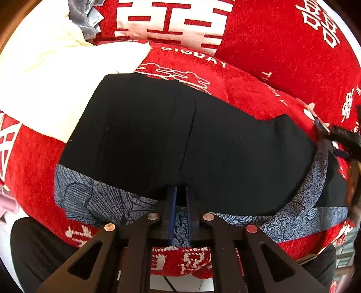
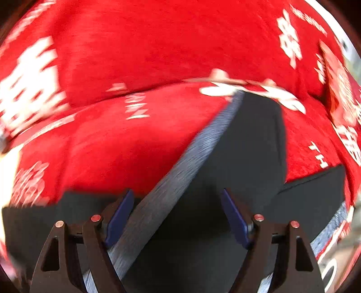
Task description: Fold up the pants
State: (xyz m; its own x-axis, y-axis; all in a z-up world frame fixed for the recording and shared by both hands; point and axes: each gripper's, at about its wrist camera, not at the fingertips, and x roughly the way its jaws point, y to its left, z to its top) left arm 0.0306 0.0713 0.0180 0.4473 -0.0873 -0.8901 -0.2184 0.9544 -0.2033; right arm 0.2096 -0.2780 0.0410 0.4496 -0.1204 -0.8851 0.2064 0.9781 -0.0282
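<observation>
Black pants (image 1: 158, 135) with a blue-grey patterned inner side (image 1: 90, 196) lie folded over on a red cushion. My left gripper (image 1: 179, 193) is shut on the near edge of the pants, where the black cloth meets the patterned layer. In the right wrist view, which is blurred, my right gripper (image 2: 177, 193) stands open above the pants (image 2: 248, 146). A patterned band (image 2: 191, 153) runs diagonally under it, and nothing is pinched between its blue pads (image 2: 234, 216). A dark piece at the right edge of the left wrist view may be the right gripper.
The surface is a red sofa cover with white characters (image 1: 282, 56). A cream cloth (image 1: 45, 78) lies left of the pants, with a grey cloth (image 1: 81, 20) behind it. Something pink (image 1: 6, 202) shows at the left edge. White floor (image 1: 180, 284) is below the cushion's front.
</observation>
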